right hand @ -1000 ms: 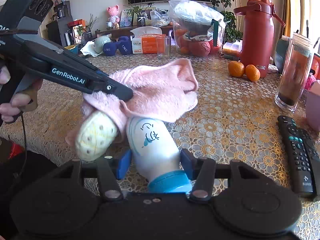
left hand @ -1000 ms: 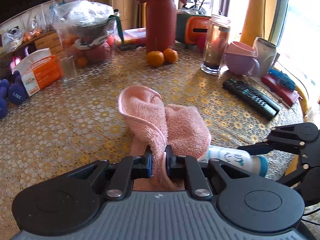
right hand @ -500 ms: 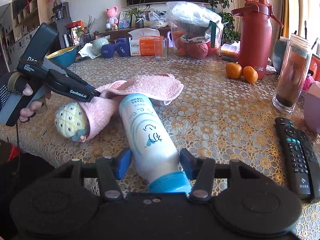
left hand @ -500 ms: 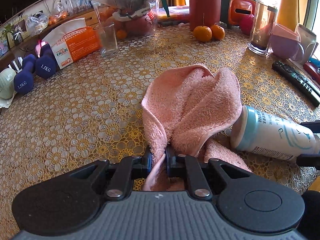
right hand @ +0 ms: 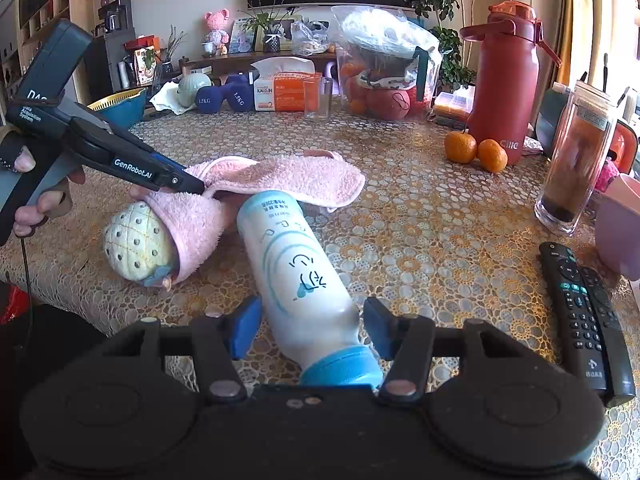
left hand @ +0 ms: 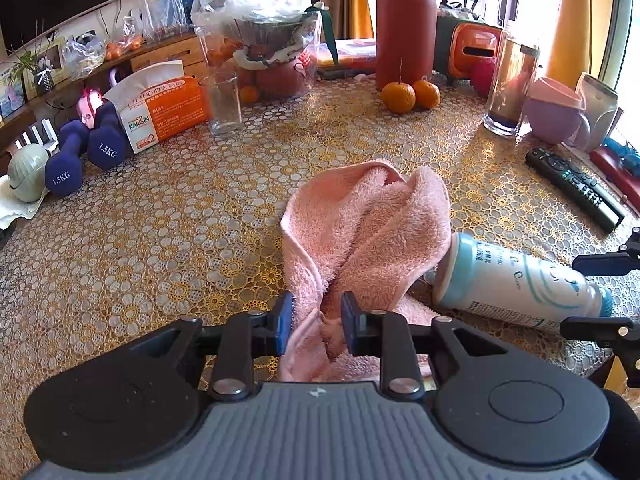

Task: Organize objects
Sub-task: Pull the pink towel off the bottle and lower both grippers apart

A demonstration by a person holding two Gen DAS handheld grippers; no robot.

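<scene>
Near the table's [right hand: 400, 208] front edge, the pink towel [left hand: 368, 220] half hides a perforated ball [right hand: 138, 246]. Left gripper [left hand: 316, 322] spread around towel; right gripper [right hand: 312, 326] spread beside the lying bottle [right hand: 296, 268].

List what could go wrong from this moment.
1. The white bottle lies on its side between the right gripper's open jaws; it may roll away.
2. The pink towel drapes over the pineapple toy near the table's edge; the left gripper pulling it may drag the toy off.
</scene>
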